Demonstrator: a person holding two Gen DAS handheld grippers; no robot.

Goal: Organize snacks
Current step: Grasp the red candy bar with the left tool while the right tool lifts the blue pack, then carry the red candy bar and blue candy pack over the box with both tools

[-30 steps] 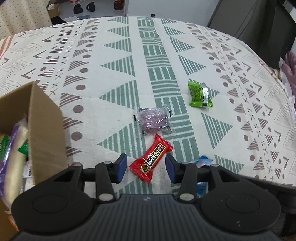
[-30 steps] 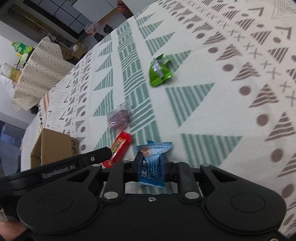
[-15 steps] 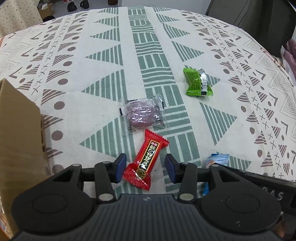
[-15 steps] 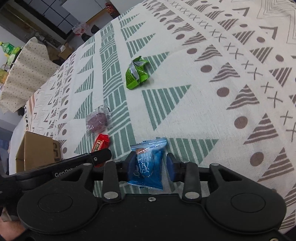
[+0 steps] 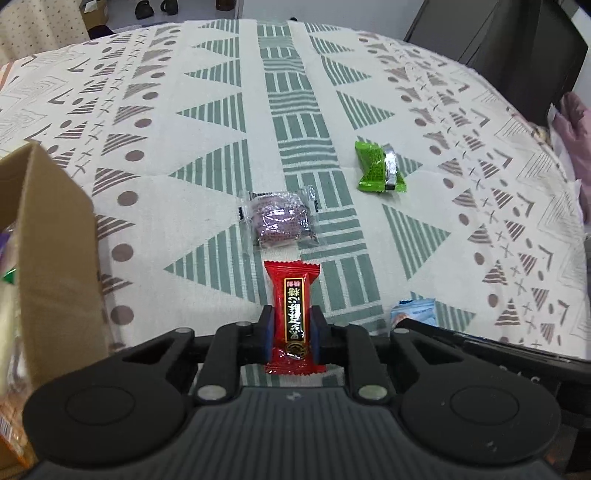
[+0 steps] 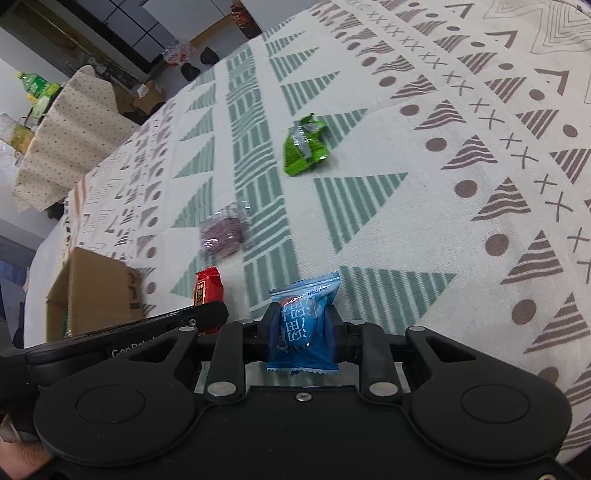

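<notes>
home | patterned tablecloth [image 5: 207, 122] | shoes on floor [image 5: 155, 7]

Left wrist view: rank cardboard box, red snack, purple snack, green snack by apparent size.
1. cardboard box, cropped by the frame
2. red snack, closest to the camera, so it may look bigger than it is
3. purple snack
4. green snack, farthest, so its rank is unsure

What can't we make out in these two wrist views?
- Box contents: left view, cut off by the frame edge and hidden by its wall; only slivers of packets show.
- Blue packet: left view, mostly behind the right gripper.
- Red packet: right view, lower end behind the left gripper.
- Purple packet: right view, blurred.
</notes>
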